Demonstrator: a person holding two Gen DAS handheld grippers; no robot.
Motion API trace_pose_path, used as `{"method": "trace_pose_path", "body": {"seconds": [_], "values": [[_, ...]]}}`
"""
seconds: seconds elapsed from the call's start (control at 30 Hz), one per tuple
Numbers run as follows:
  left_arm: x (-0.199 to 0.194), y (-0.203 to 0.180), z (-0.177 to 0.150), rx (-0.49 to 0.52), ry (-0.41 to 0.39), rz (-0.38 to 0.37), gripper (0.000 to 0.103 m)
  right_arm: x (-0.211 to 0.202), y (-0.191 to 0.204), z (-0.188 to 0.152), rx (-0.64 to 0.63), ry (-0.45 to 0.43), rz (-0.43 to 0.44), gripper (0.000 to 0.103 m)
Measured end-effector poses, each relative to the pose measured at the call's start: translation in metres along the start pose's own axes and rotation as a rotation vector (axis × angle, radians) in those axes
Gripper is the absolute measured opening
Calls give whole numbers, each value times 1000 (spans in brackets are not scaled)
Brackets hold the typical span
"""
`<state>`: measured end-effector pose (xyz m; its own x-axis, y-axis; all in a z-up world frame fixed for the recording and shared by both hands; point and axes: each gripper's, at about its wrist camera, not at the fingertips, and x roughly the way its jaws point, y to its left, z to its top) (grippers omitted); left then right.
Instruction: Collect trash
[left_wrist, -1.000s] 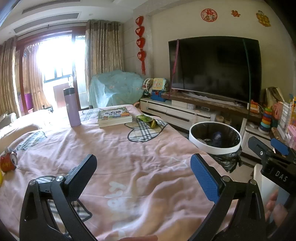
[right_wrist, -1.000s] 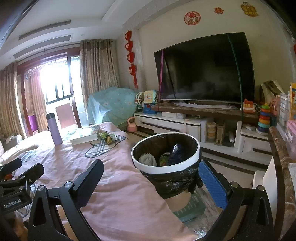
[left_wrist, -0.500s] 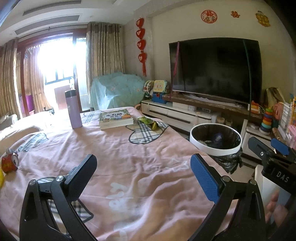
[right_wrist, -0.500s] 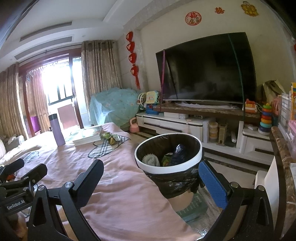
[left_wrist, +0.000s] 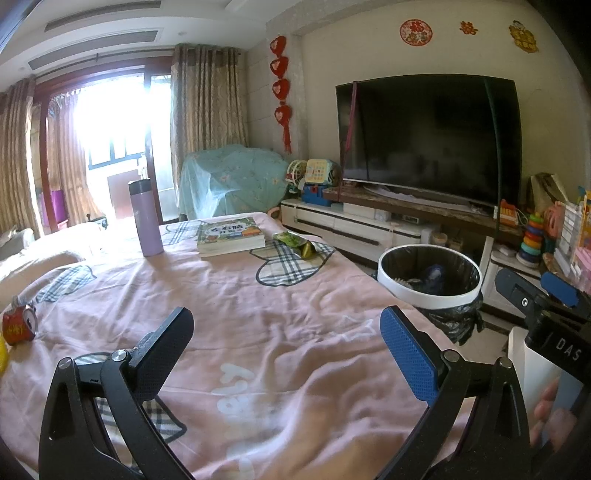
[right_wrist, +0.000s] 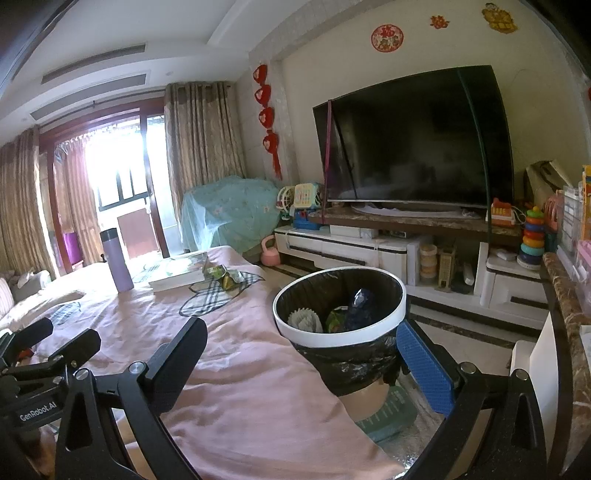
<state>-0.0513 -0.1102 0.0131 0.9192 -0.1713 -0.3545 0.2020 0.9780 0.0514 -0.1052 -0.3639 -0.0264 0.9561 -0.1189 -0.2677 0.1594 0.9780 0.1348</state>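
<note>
In the left wrist view, a can (left_wrist: 16, 326) lies at the left edge on the pink cloth (left_wrist: 258, 332). Upper centre, a bottle (left_wrist: 145, 218), then a book (left_wrist: 229, 236), then a green wrapper (left_wrist: 297, 244) touching the book's right side. The bin (left_wrist: 428, 291) sits right of centre. The left gripper (left_wrist: 286, 354) and right gripper (right_wrist: 299, 363) are both spread, empty. Risk: reaching for the wrapper could nudge the book or topple the upright bottle.
</note>
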Motion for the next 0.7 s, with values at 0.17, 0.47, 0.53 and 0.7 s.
{"method": "trace_pose_path", "body": {"seconds": [0.17, 0.47, 0.53, 0.7], "values": [[0, -1, 0, 0, 2, 1, 103, 0, 0, 0, 0, 1, 0, 103], [0, -1, 0, -1, -1, 2, 103, -1, 3, 1, -4, -3, 3, 103], [0, -1, 0, -1, 1, 1, 103, -2, 3, 2, -3, -3, 5, 103], [0, -1, -1, -2, 2, 1, 103, -2, 4, 2, -2, -3, 6, 103]]}}
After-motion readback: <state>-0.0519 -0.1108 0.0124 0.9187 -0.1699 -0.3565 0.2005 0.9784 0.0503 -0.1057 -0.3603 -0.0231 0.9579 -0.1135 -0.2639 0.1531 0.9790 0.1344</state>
